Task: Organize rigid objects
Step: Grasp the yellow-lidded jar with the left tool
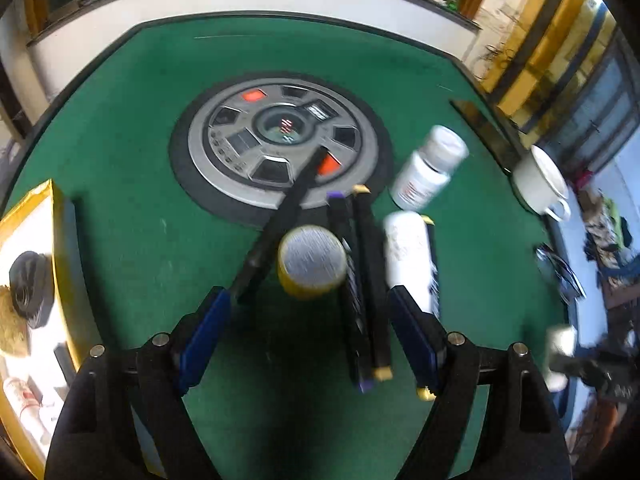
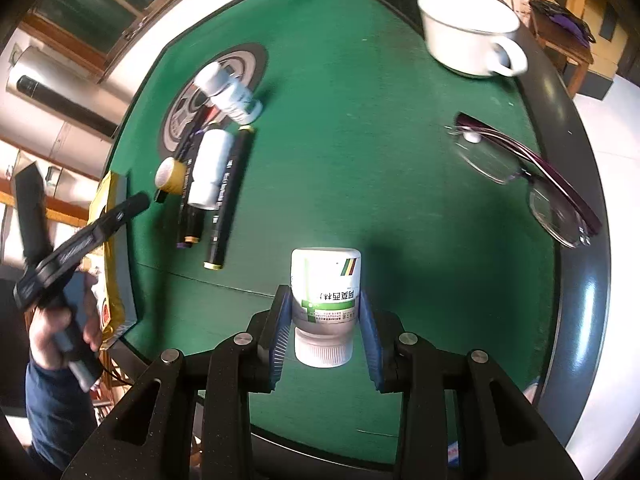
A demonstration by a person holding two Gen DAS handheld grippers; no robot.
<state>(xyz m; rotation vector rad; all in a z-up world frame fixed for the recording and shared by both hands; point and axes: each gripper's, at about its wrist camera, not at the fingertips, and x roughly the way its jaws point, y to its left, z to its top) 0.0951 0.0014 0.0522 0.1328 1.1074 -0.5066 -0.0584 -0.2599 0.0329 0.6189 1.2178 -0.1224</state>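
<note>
Presently the right gripper (image 2: 325,334) is clenched on a white pill bottle (image 2: 325,298), near the markers (image 2: 224,188); the left gripper (image 1: 310,312), released and empty, hangs above those markers (image 1: 370,280), a yellow-rimmed tin (image 1: 312,260) touching them

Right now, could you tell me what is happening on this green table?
A person is tidying small items with a tool in each hand. The right tool is shut on a white medicine bottle with a green label, cap toward the camera. The left tool is open and empty above a row of markers, a yellow-sided jar and two white bottles. A white cup and glasses lie apart, untouched.
</note>
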